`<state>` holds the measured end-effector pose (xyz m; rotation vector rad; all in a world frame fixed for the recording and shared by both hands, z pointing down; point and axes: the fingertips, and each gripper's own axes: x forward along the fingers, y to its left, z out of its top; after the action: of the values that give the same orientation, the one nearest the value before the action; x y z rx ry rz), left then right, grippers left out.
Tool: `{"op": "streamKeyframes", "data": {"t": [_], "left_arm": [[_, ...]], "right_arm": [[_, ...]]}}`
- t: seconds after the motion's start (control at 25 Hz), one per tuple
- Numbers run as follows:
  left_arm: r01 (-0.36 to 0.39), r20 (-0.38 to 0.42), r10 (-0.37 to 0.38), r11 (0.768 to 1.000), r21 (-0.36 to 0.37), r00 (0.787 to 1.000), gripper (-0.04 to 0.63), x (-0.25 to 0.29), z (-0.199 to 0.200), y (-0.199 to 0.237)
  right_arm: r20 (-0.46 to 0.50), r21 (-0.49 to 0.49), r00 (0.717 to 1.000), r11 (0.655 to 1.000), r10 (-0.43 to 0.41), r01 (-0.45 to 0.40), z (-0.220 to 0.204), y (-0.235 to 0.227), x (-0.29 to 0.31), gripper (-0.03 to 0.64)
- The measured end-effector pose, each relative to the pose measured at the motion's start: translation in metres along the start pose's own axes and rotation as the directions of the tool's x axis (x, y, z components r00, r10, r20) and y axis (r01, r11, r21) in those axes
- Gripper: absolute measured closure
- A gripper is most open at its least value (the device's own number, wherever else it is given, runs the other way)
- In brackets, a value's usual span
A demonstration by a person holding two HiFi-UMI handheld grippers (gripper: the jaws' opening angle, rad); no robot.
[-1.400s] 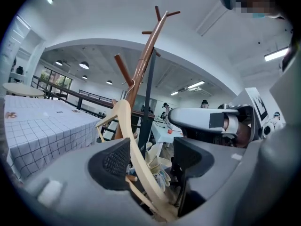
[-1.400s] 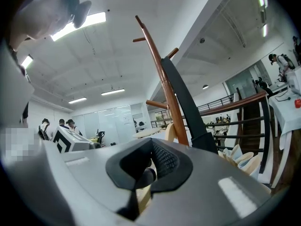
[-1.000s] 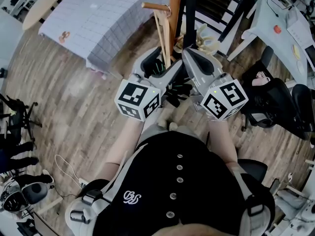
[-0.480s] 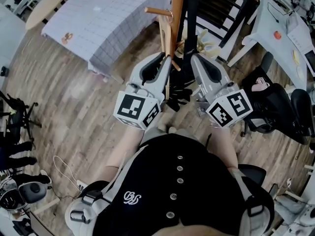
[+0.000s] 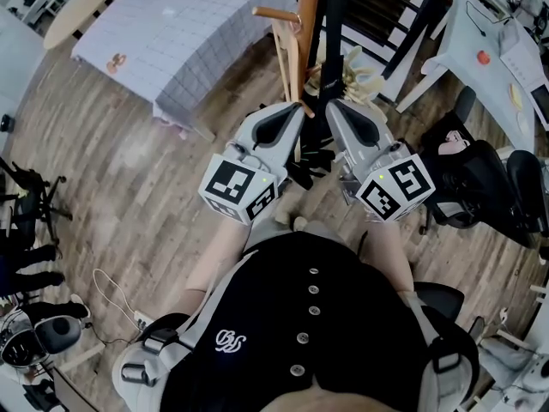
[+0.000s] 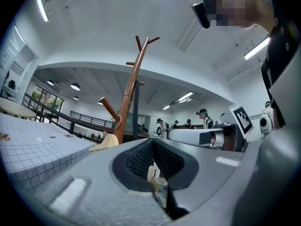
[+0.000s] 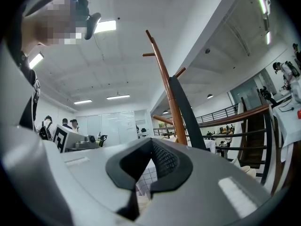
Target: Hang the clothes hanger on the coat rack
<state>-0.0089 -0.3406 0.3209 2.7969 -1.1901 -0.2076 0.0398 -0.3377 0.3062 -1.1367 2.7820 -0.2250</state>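
We see both claws held side by side in front of the person, pointing at the rack [image 5: 307, 7].

Left claw [image 5: 297, 114]: pressed together, tips meeting, nothing pinched. The left gripper view shows the dark ribbed pads [image 6: 138, 161] around a small gap behind the tips. What shows through that gap is too small to name.

Right claw [image 5: 331, 107]: also pressed together and empty, per the right gripper view.

Hanger [image 5: 287, 58]: pale wood, on the rack, its hook over a peg [image 5: 273, 12] that sticks out to the left of the pole. It hangs just ahead of the left claw tip, and we cannot tell if the two touch. In the left gripper view it sits low on the left beside the pole, partly hidden by the claw body.

The rack is a brown wooden pole, upright, with pegs angled upward. A dark post [image 5: 333, 15] stands just right of it.

A marker cube [image 5: 240, 187] sits at the back of the left claw and another at the back of the right, both facing up in the head view.

A desk [image 5: 189, 33] with a checked cloth is left of the rack, apart from it. A black chair [image 5: 480, 178] is off to the right. The floor [image 5: 129, 170] is wood plank. We see several people [image 6: 203, 117] standing far back in the left gripper view.
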Motion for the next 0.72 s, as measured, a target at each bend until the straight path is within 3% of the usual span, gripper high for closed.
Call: {"op": "streamKeyframes", "data": {"t": [0.24,0.36,0.72], "left_arm": [[0.008,-0.052,-0.01,1.0,-0.028,0.999,0.598,-0.005,-0.014,-0.001],[0.006,-0.078,-0.007,1.0,-0.009,0.997,0.598,-0.006,-0.016,-0.001],[0.011,-0.067,-0.013,1.0,-0.017,0.998,0.598,-0.004,-0.016,-0.004]], "right_arm": [[-0.032,0.003,1.0,1.0,0.001,-0.001,-0.011,0.004,-0.001,0.618],[-0.044,0.007,0.999,1.0,-0.003,0.003,-0.015,0.004,0.0,0.618],[-0.063,-0.006,0.998,1.0,0.008,-0.008,-0.022,0.007,-0.001,0.618]]}}
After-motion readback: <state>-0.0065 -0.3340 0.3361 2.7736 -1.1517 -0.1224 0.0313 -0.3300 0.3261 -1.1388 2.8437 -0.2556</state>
